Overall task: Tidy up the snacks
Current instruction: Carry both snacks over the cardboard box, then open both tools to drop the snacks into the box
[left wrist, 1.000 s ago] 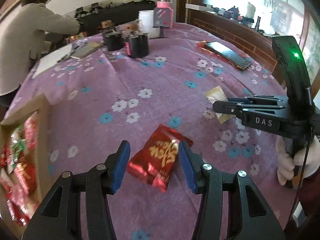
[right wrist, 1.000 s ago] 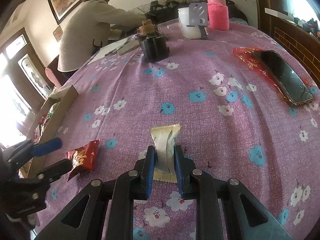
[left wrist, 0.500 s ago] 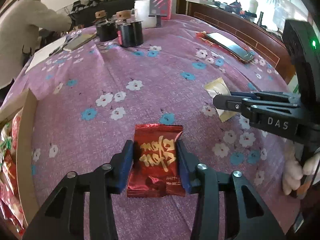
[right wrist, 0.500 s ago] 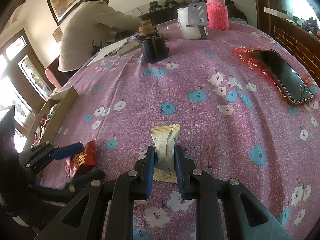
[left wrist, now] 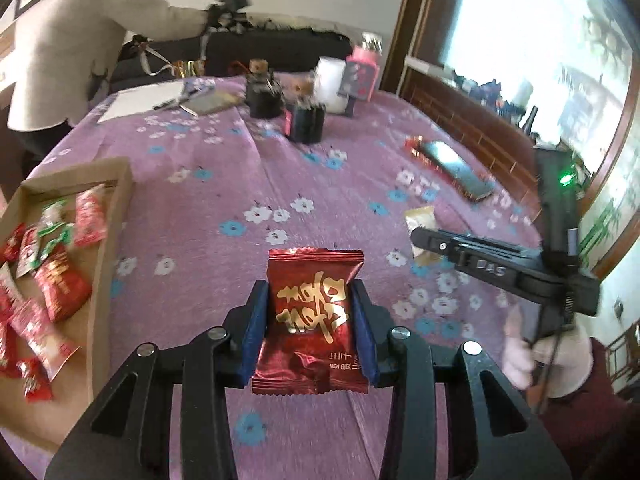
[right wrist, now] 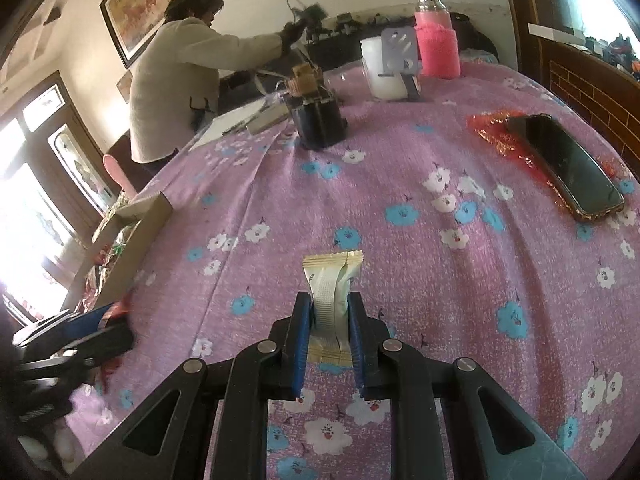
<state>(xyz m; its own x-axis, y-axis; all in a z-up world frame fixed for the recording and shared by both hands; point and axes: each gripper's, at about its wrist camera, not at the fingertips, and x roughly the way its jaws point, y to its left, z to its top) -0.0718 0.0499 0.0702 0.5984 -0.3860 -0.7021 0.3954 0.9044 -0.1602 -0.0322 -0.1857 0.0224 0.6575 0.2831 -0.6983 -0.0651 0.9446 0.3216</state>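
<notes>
My left gripper [left wrist: 310, 326] has just clamped the red snack packet [left wrist: 312, 320] and lifted it toward the cardboard box [left wrist: 116, 216] at the table's left edge, while my right gripper [right wrist: 329, 334] stays pinched on the cream packet [right wrist: 332, 292].

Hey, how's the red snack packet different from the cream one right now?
The red snack packet is glossy red with gold lettering; the cream packet is pale and plain. The red one looks wider, so the left tool stands further apart than the right tool. Both are sealed with crimped ends, each clamped between blue pads above the floral cloth.
</notes>
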